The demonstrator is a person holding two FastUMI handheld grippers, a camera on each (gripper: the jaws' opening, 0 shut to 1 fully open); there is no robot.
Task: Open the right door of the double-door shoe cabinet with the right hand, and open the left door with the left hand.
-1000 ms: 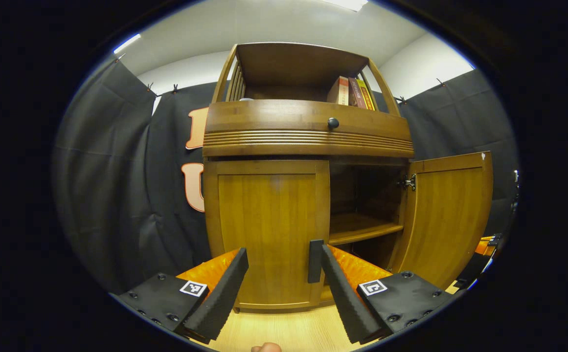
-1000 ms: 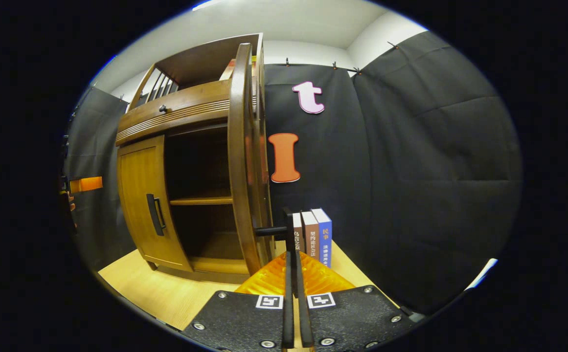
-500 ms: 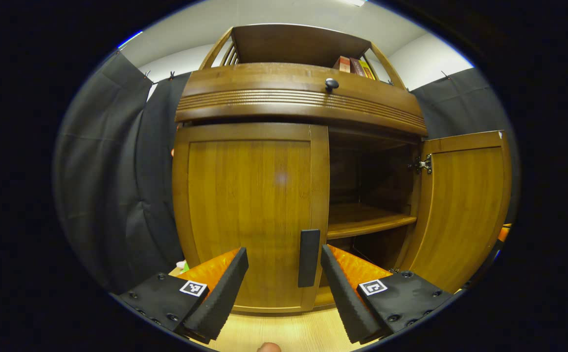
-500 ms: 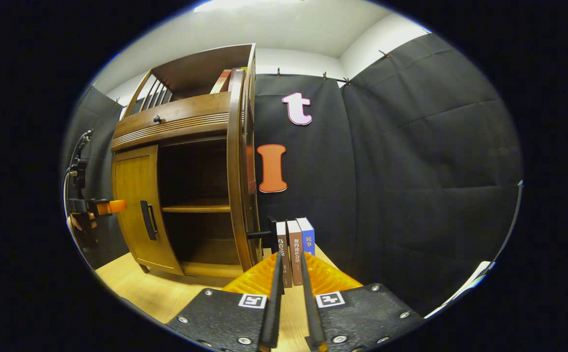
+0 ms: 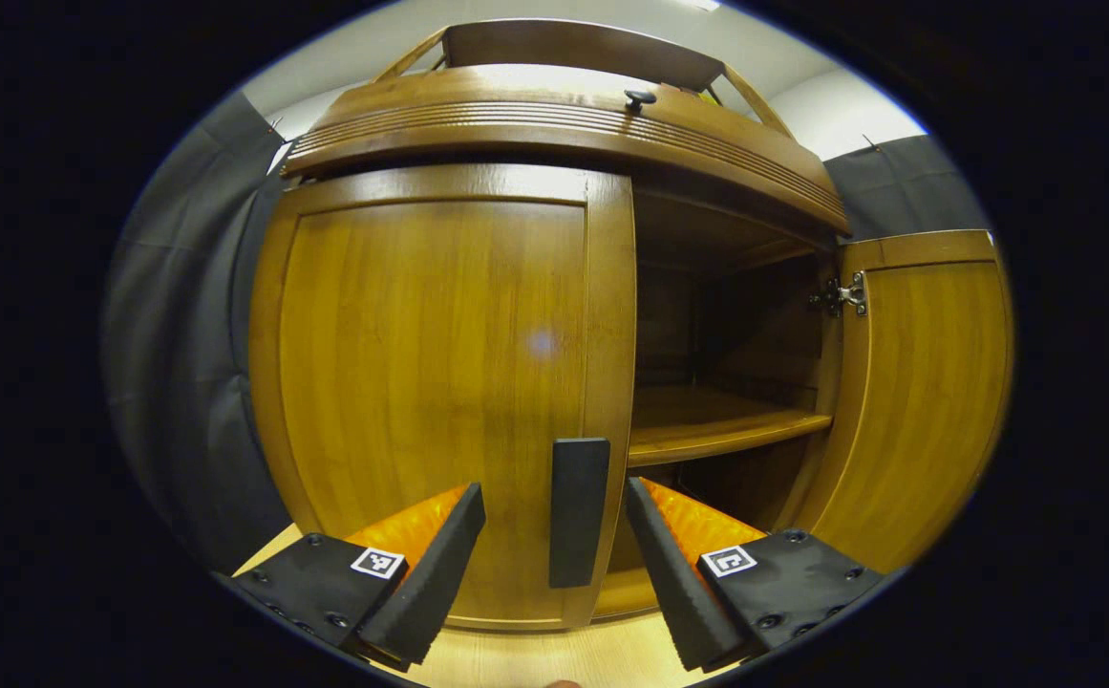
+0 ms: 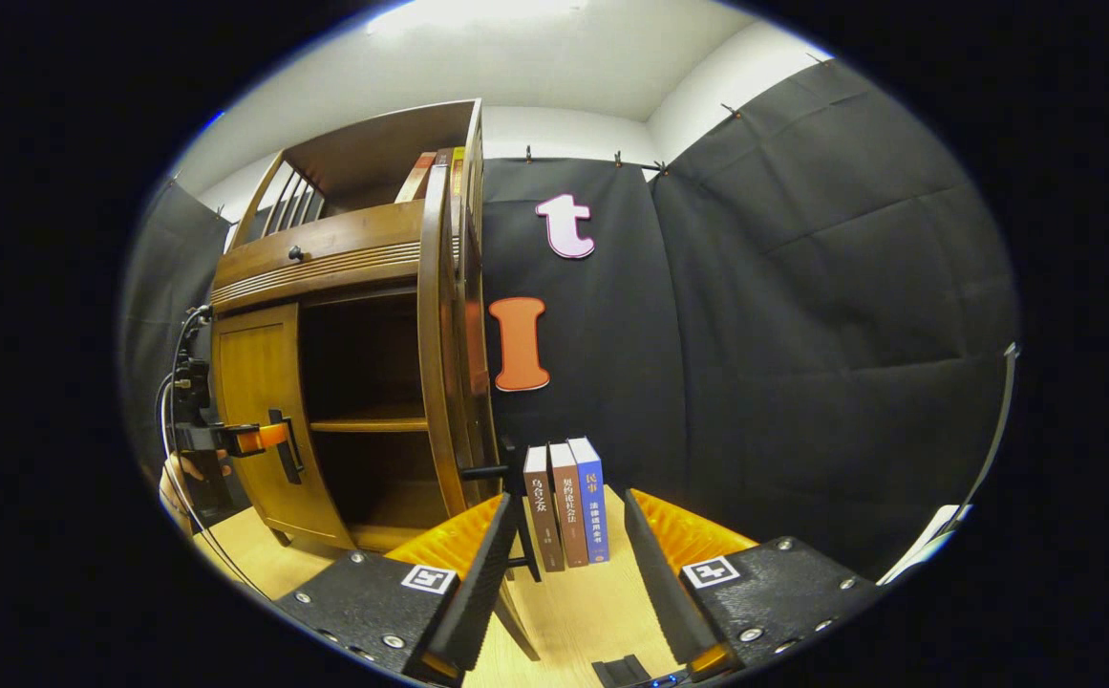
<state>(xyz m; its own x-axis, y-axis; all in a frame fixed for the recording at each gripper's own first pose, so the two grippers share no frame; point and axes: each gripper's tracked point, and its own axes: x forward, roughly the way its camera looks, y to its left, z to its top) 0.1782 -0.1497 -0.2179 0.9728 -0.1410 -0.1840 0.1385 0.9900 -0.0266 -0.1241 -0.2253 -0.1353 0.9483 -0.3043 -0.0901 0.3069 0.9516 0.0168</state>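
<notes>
The wooden shoe cabinet (image 5: 554,124) is close in front in the left gripper view. Its left door (image 5: 430,382) is closed, with a dark upright handle (image 5: 578,511). My left gripper (image 5: 552,492) is open, and that handle stands in the gap between its fingers without being pressed. The right door (image 5: 927,382) hangs wide open. In the right gripper view that door (image 6: 435,334) is edge-on, its handle (image 6: 514,516) just left of my open right gripper (image 6: 569,502), which holds nothing. The left gripper (image 6: 263,438), held by a hand (image 6: 181,473), sits at the left door's handle.
Three books (image 6: 564,502) stand upright on the wooden floor (image 6: 573,612) beside the open door, ahead of my right gripper. An inner shelf (image 5: 707,430) shows in the open half. More books (image 6: 430,172) stand on the cabinet's top shelf. Black cloth walls surround the booth.
My right gripper opened, let go of the right door's handle and drew back. My left gripper moved in close until the left door's handle stood between its fingers.
</notes>
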